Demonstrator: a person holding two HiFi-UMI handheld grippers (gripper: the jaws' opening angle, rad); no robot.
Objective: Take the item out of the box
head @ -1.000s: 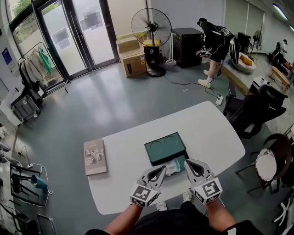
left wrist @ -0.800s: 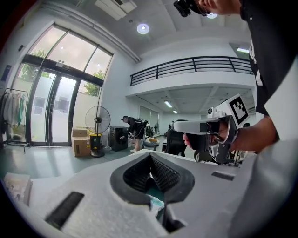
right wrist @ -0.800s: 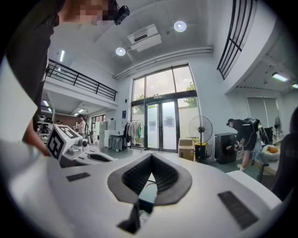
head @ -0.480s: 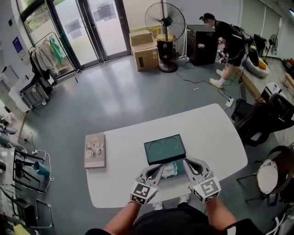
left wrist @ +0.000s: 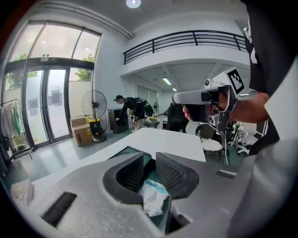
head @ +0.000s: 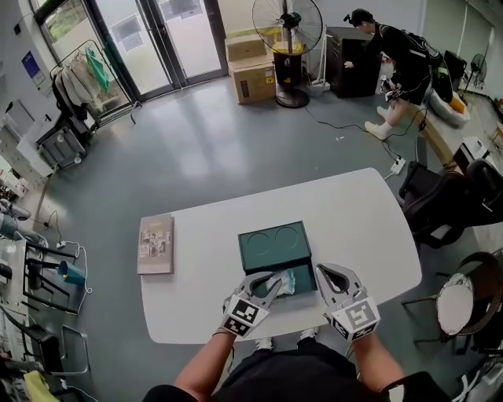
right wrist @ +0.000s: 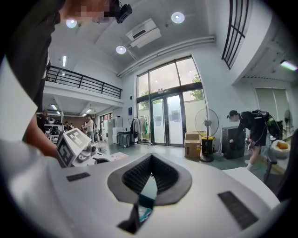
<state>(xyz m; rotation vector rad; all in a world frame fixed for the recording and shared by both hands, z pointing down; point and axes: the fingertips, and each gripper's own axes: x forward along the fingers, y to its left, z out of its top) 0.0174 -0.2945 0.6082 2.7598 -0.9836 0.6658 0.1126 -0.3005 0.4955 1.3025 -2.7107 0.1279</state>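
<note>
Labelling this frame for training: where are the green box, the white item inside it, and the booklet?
green box (head: 273,245): head view, on its dark panel with circles.
white item (head: 287,279): head view, its crumpled middle.
booklet (head: 156,244): head view, centre of cover.

A large open workspace, part office and part workshop: tall glass doors (head: 169,35), a grey floor (head: 196,157), a railed mezzanine (left wrist: 186,39) overhead. A pedestal fan (head: 287,23) stands beside stacked cardboard boxes (head: 251,74). There is a clothes rack (head: 78,82), and black office chairs (head: 448,204) stand near a white surface (head: 354,212).
</note>
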